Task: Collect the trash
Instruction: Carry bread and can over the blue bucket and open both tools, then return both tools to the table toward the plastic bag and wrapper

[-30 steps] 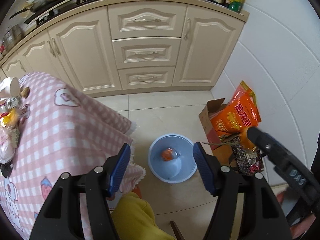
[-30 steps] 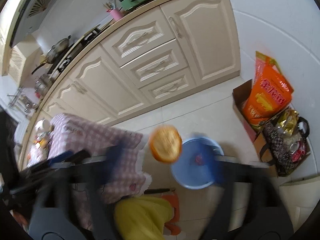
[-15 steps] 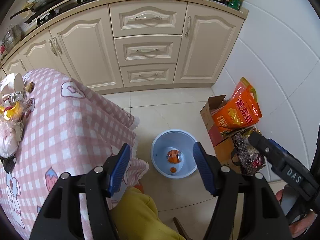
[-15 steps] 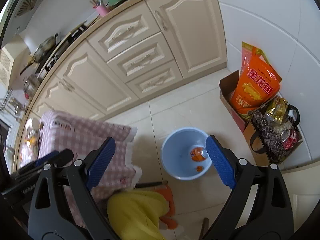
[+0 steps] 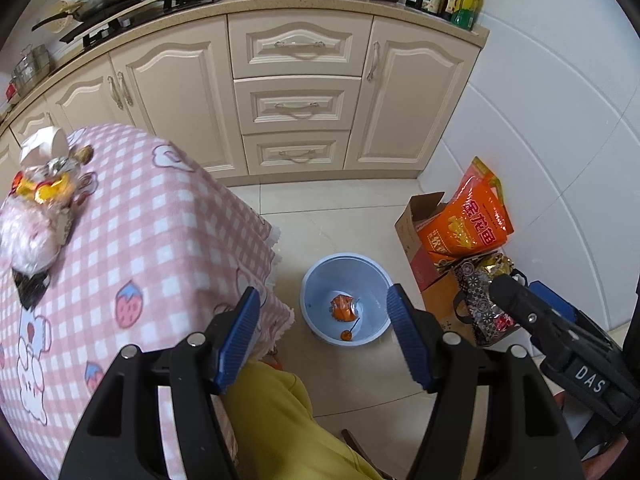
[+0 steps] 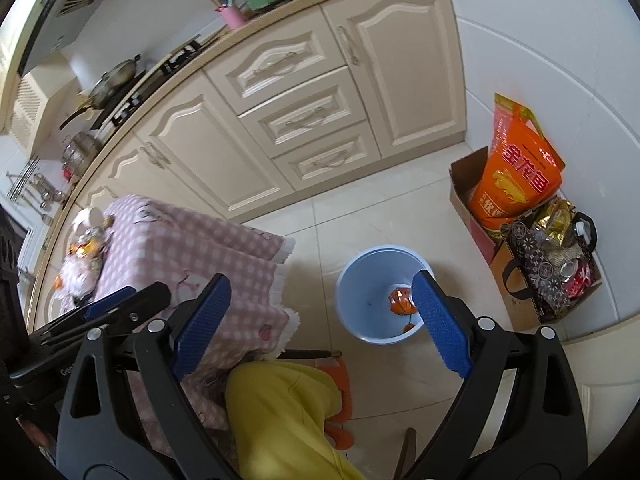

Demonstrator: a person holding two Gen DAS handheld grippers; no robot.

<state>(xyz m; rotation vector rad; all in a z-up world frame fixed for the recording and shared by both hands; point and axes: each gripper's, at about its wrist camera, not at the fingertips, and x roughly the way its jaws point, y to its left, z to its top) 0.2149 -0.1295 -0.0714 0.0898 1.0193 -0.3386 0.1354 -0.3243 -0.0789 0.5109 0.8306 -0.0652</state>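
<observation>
Both your tools are empty and spread apart: the left tool (image 5: 322, 320) frames the bin with nothing between its blue ribbed pads, and the right tool (image 6: 320, 316) stands just as wide and bare.

The blue bin (image 5: 316, 280) sits on the floor at lower centre of the left view; inside it lie a crumpled orange wrapper (image 5: 343, 307) and a small orange scrap (image 5: 346, 335) beside it.

What remains to collect is the heap of trash (image 5: 38, 196) at the far left edge of the left view, on the pink checked counter (image 5: 152, 248). In the right view the same heap (image 6: 82, 252) lies at middle left, beyond the left tool's black body (image 6: 120, 308). So the pile lies to the left of both tools and well apart from the bin, and your left tool looks the nearer one. The heap runs roughly top to bottom along the frame's left edge, so I'd judge a reach across the cloth from the right would meet its long side.

As for handling: a white paper cup (image 5: 44, 146) on its side, crinkled silver foil and yellow-orange wrappers (image 5: 48, 188), and a soft, bunched clear bag (image 5: 26, 236) with something dark (image 5: 30, 286) below it. All look light, crushable and loosely piled, so a pinch may lift one piece only.
</observation>
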